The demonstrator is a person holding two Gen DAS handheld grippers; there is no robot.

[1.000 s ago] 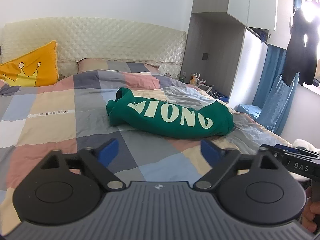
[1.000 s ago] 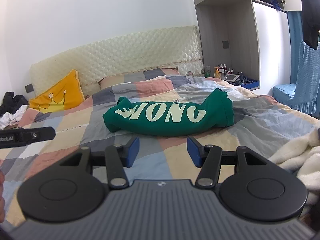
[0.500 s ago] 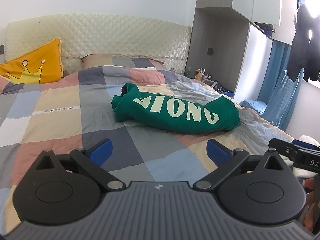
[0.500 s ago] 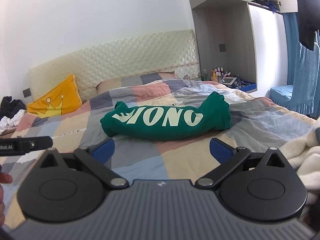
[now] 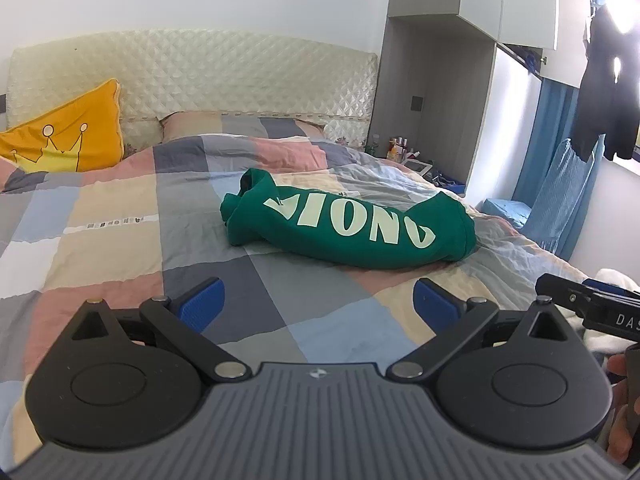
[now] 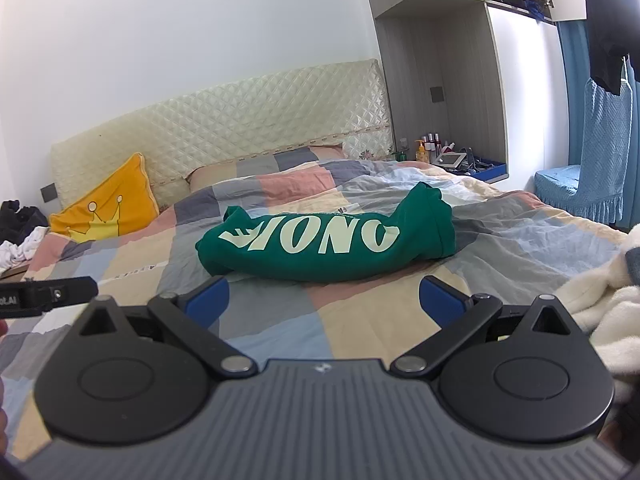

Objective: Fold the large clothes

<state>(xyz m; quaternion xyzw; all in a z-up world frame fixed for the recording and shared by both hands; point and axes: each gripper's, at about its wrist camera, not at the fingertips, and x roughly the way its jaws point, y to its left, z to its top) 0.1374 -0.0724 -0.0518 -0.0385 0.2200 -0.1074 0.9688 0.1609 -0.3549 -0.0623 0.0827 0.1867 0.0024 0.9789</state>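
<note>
A green sweatshirt [image 5: 352, 228] with pale block letters lies folded in a long bundle across the middle of the patchwork bed [image 5: 100, 240]. It also shows in the right wrist view [image 6: 328, 246]. My left gripper [image 5: 318, 306] is open and empty, held above the bed short of the sweatshirt. My right gripper [image 6: 324, 304] is open and empty, also short of the sweatshirt. The right gripper's body shows at the right edge of the left wrist view [image 5: 588, 308], and the left gripper's body at the left edge of the right wrist view [image 6: 44, 296].
A yellow crown pillow [image 5: 60, 140] leans on the quilted headboard [image 5: 200, 76] at the left. A white fluffy blanket [image 6: 592, 300] lies at the bed's right edge. A shelf niche with bottles [image 6: 436, 148], a blue chair [image 6: 580, 188] and hanging dark clothes [image 5: 608, 92] stand to the right.
My right gripper has opened from a narrow gap to wide. My left gripper has opened a little wider. Both views have drifted slightly and the sweatshirt has not moved.
</note>
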